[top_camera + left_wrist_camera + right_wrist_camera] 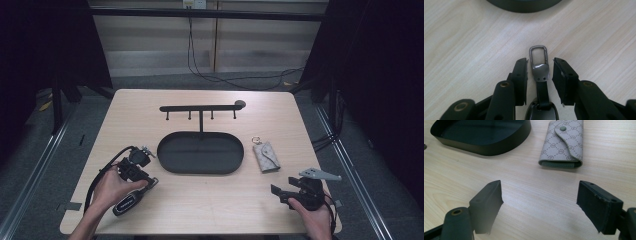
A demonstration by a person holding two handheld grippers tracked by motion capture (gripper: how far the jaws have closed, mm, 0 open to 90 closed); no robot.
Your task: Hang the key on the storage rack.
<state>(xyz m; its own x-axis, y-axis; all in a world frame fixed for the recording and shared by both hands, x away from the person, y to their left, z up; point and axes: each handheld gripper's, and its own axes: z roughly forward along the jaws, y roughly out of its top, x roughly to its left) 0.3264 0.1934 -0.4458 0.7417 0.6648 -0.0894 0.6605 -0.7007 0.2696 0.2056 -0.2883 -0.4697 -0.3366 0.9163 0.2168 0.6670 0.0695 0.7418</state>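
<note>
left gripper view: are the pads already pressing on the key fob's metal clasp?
No. The left gripper has its jaws on either side of the metal clasp, with bare table showing in the gap on each side.

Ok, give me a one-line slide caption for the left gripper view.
Left gripper straddling a car key's metal clasp on the wooden table, pads not yet touching it, dark tray just ahead.

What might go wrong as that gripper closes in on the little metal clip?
The left gripper has its jaws either side of the key fob's clip without clearly pressing it; the clip is thin and flat on the table, so it may slip out. The black tray lies just ahead, so a forward slide could bump it.
</note>
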